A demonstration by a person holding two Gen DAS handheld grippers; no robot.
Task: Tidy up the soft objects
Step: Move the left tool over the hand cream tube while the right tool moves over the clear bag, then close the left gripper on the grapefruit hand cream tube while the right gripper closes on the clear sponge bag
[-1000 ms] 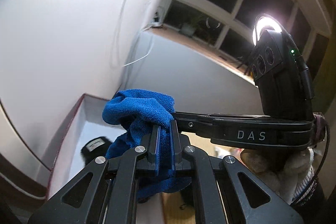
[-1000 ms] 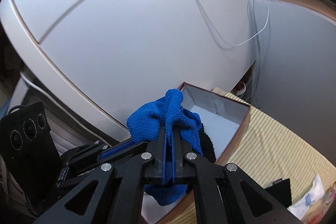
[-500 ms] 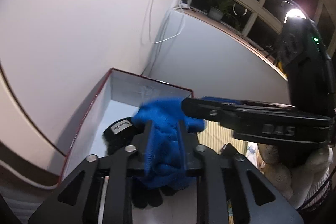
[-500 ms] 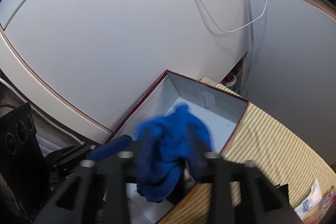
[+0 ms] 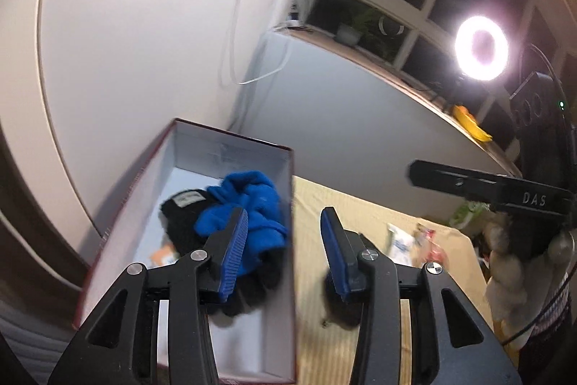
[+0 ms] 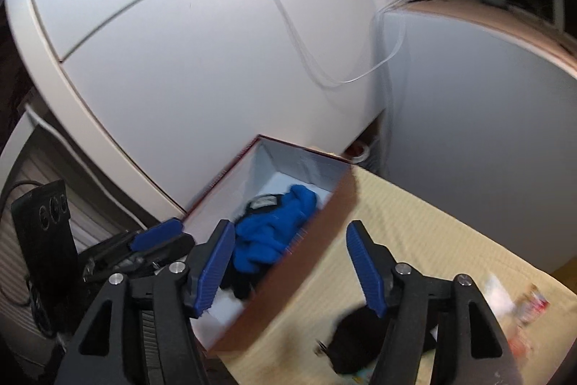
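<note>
1. Your left claw (image 5: 285, 242) stands apart, jaws having just been opening, with nothing between the blue pads; it hangs over the near rim of the box (image 5: 293, 240).
2. Your right claw (image 6: 290, 264) stands wider, jaws also just opening and empty, above the box's right wall and the yellow mat (image 6: 432, 226).
3. The blue cloth (image 5: 249, 208) lies bunched inside the box, resting on a black knitted item (image 5: 180, 226) with a pale label.
4. A second ago both claws were clamped together on that cloth, holding it up above the box; it has since dropped in and neither claw touches it.
5. Another dark soft item (image 6: 357, 345) lies on the mat outside the box, blurred.
6. Blurred packets (image 5: 407, 240) lie further along the mat.
</note>
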